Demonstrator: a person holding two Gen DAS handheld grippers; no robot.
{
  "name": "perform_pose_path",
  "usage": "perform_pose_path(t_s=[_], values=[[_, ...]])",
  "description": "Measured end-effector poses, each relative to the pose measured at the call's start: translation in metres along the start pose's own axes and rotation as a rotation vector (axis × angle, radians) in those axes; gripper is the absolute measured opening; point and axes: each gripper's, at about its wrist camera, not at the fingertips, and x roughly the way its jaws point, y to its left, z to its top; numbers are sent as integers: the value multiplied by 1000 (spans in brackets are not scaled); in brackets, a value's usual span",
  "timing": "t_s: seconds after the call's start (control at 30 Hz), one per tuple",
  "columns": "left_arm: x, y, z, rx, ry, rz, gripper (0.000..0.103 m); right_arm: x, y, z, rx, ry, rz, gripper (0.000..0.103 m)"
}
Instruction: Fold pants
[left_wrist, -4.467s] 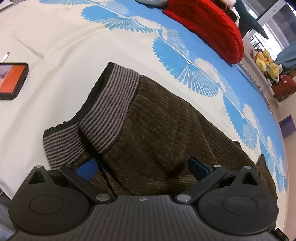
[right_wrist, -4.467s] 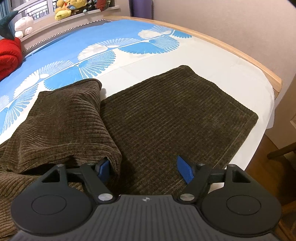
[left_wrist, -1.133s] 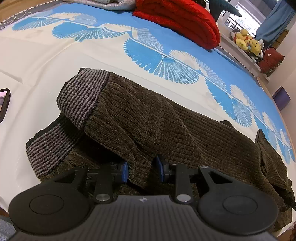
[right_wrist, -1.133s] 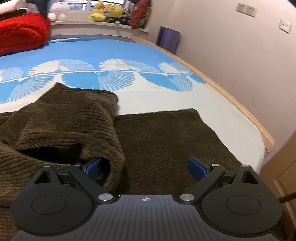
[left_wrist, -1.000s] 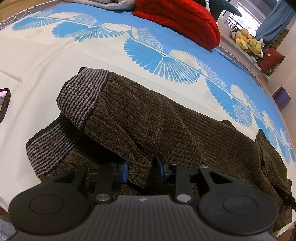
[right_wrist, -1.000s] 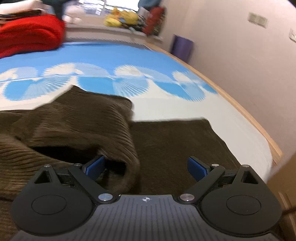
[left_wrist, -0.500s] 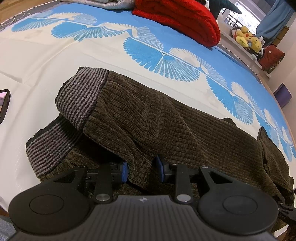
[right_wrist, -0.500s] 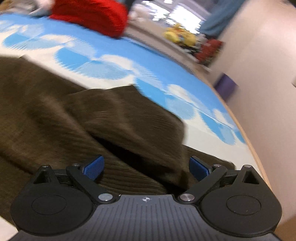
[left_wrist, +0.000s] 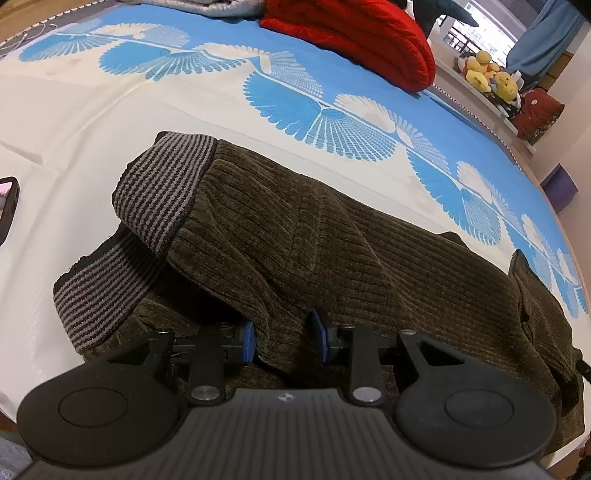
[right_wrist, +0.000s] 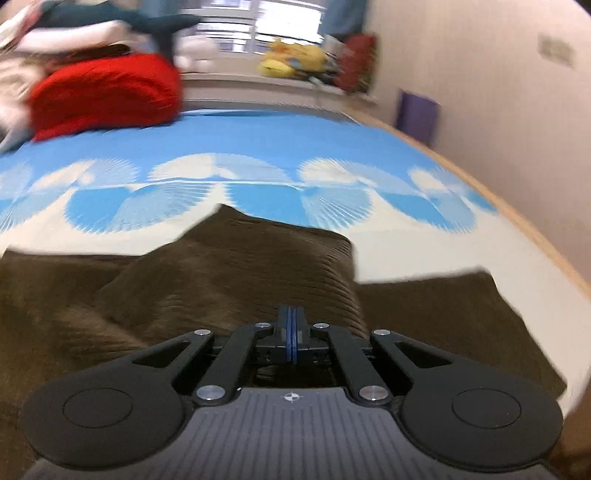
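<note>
Left wrist view: phone (left_wrist: 7, 206) at the far left edge on the white part of the bed (left_wrist: 74, 122). Pants (left_wrist: 332, 258), dark brown corduroy, fill the centre and stretch to the right edge; striped grey-black waistband (left_wrist: 162, 192) at centre left, doubled over on itself with a second striped layer below it. Left gripper (left_wrist: 283, 334) at bottom centre, fingers (left_wrist: 248, 339) partly closed and pinching a raised fold of pants between the blue pads. Red blanket (left_wrist: 354, 40) at the top centre, yellow plush toys (left_wrist: 487, 74) at the upper right on a ledge, purple bin (left_wrist: 557, 188) at the right edge. Right wrist view, blurred: red blanket (right_wrist: 103, 92) upper left, blue fan-pattern bed (right_wrist: 258, 133) across the middle, plush toys (right_wrist: 291, 59) top centre, purple bin (right_wrist: 417, 114) upper right by the wall. Pants (right_wrist: 221, 280) cover the lower left and centre, one bunched hump in the middle, a flat leg panel at the lower right reaching the bed edge. Right gripper (right_wrist: 291, 334) at bottom centre, fingers fully together, blue pads touching; nothing visible between them, tips sit just over the cloth.
</note>
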Motion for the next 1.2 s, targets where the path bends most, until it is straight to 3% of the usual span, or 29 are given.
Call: perform_pose_path(t_s=[0.07,0.17,0.2,0.4,0.57,0.63,0.67,0.7,0.8,0.9,0.97,1.07,1.2], values=[[0,0,0,0,1,-2,39,-2,-3,-3,7,15,47,10],[2,-2,0,-4,10,-8,49,4,17,-1,-58,22,85,60],[3,-3,0,-3,12,-8,50,5,28,-1,-94,16,86,65],[7,-9,-2,28,14,-18,70,29,101,18,-282,-18,203,67],[10,-10,-3,43,31,-45,81,69,143,10,-385,81,175,67],[11,-12,-3,58,33,-48,82,72,146,12,-406,54,176,66],[12,-14,-3,68,34,-47,82,72,145,15,-403,56,190,57],[13,-15,-3,75,36,-47,82,72,142,18,-374,56,204,40],[15,-17,-3,76,38,-47,84,70,130,29,-271,55,210,16],[16,-20,-3,78,36,-41,85,61,117,34,-203,-8,188,14],[16,-20,-4,82,36,-38,85,44,101,43,-147,-125,143,13],[16,-18,-3,79,39,-42,85,17,41,66,94,-310,22,7],[15,-17,-4,83,42,-43,85,10,-62,61,449,-329,-192,7]])
